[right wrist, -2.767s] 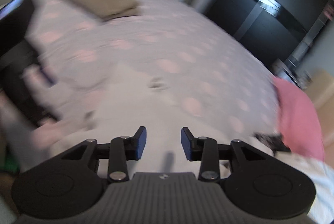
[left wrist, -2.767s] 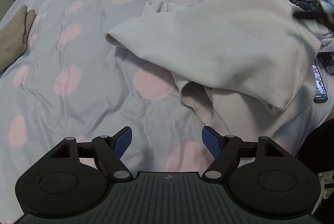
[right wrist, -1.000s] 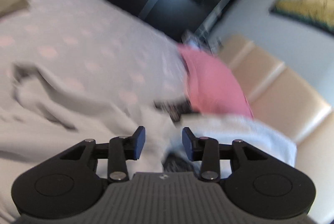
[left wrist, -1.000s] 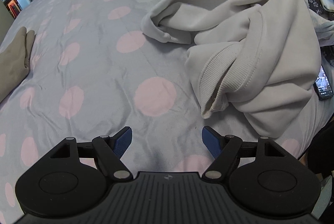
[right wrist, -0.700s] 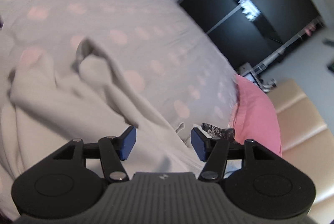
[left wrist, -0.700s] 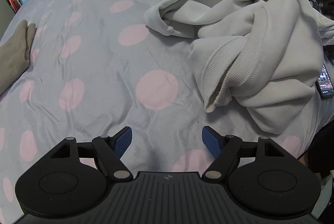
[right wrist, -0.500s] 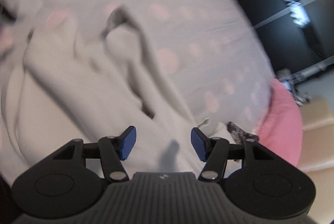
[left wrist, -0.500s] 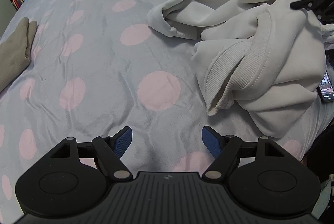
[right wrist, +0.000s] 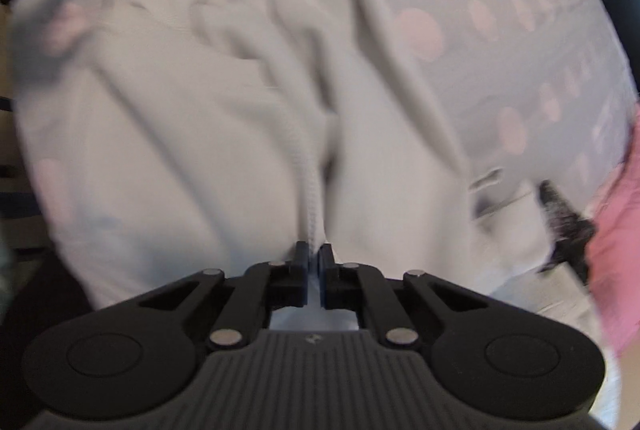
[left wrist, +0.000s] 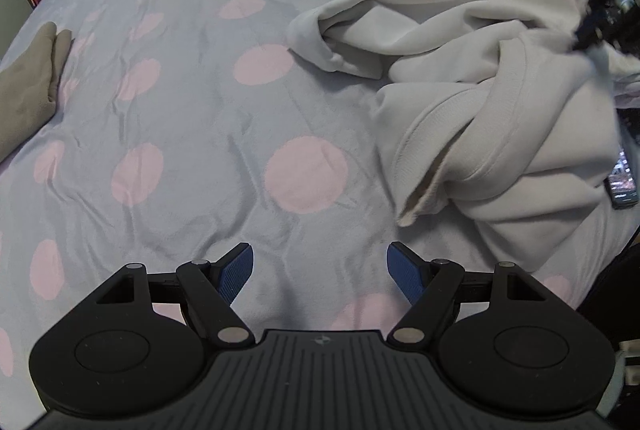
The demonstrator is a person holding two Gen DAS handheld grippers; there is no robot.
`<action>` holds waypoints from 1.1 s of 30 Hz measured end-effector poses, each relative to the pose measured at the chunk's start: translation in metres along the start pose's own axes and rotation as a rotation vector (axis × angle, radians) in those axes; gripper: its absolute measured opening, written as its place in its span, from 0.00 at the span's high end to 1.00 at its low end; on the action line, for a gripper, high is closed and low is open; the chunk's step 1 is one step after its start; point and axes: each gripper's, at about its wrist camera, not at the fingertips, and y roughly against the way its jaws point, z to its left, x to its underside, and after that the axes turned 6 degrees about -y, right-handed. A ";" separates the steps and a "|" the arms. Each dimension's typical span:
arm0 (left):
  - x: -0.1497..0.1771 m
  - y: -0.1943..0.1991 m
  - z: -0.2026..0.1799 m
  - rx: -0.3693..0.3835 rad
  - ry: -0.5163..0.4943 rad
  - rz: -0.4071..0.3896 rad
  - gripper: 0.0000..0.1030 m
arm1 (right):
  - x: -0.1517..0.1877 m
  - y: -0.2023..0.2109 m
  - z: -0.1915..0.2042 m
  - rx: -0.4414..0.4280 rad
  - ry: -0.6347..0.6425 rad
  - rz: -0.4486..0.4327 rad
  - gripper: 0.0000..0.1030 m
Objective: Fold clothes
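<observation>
I observe the cream sweatshirt (left wrist: 500,77) lying crumpled on the polka-dot bed (left wrist: 200,101), toward its right edge. My right tongs (right wrist: 314,262) are clamped on a ribbed fold of that sweatshirt. My left tongs (left wrist: 320,270) hang wide and empty above the bed, just short of the sweatshirt's hem. A phone (left wrist: 622,181) lies beside the sweatshirt.

Phone (left wrist: 622,178) half under sweatshirt (left wrist: 520,117)
</observation>
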 end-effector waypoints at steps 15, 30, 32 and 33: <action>0.005 0.043 -0.016 0.243 0.118 -0.096 0.30 | -0.003 0.040 0.139 -0.296 -0.185 -0.279 0.95; 0.004 -0.019 -0.036 0.375 0.430 0.023 0.62 | 0.005 0.033 0.166 -0.314 -0.274 -0.388 0.95; 0.005 -0.024 -0.036 0.388 0.484 0.028 0.69 | 0.000 0.024 0.161 -0.319 -0.286 -0.399 0.95; 0.005 -0.025 -0.036 0.386 0.506 0.023 0.72 | -0.001 0.024 0.161 -0.321 -0.290 -0.404 0.94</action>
